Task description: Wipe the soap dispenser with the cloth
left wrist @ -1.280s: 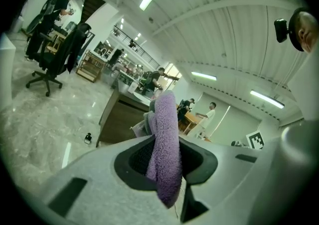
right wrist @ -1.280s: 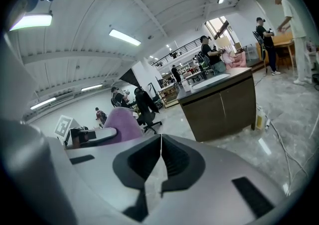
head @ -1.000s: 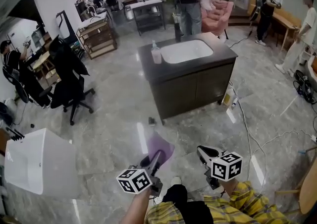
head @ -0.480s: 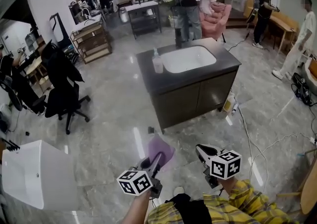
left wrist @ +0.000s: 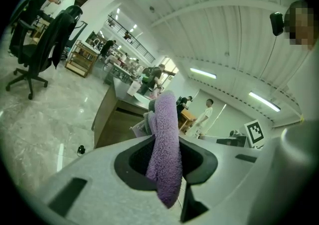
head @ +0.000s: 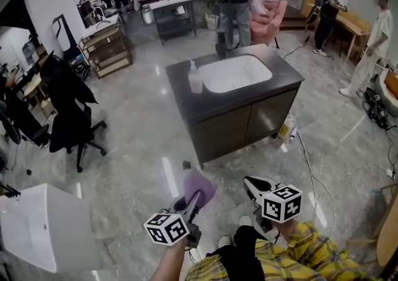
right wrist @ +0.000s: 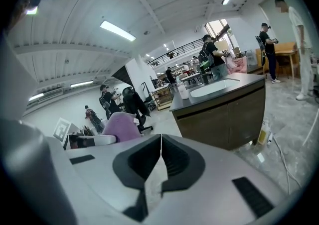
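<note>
left tongs (head: 195,201) pinch the soft purple cloth (head: 200,185); right tongs (head: 250,183) closed, empty. the soap dispenser (head: 195,79) stands on the table (head: 186,104) just left of the sink (head: 235,73), well away. looks light, slick, tippy; brace its body while wiping.

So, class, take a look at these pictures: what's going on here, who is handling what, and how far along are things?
A person holds a two-jaw gripper in each hand. The left gripper is shut on a purple cloth; the right gripper is shut and empty. The soap dispenser stands on the dark counter beside the white sink, across a stretch of floor from the person. The cloth has not reached it, so the wiping is not yet begun.
</note>
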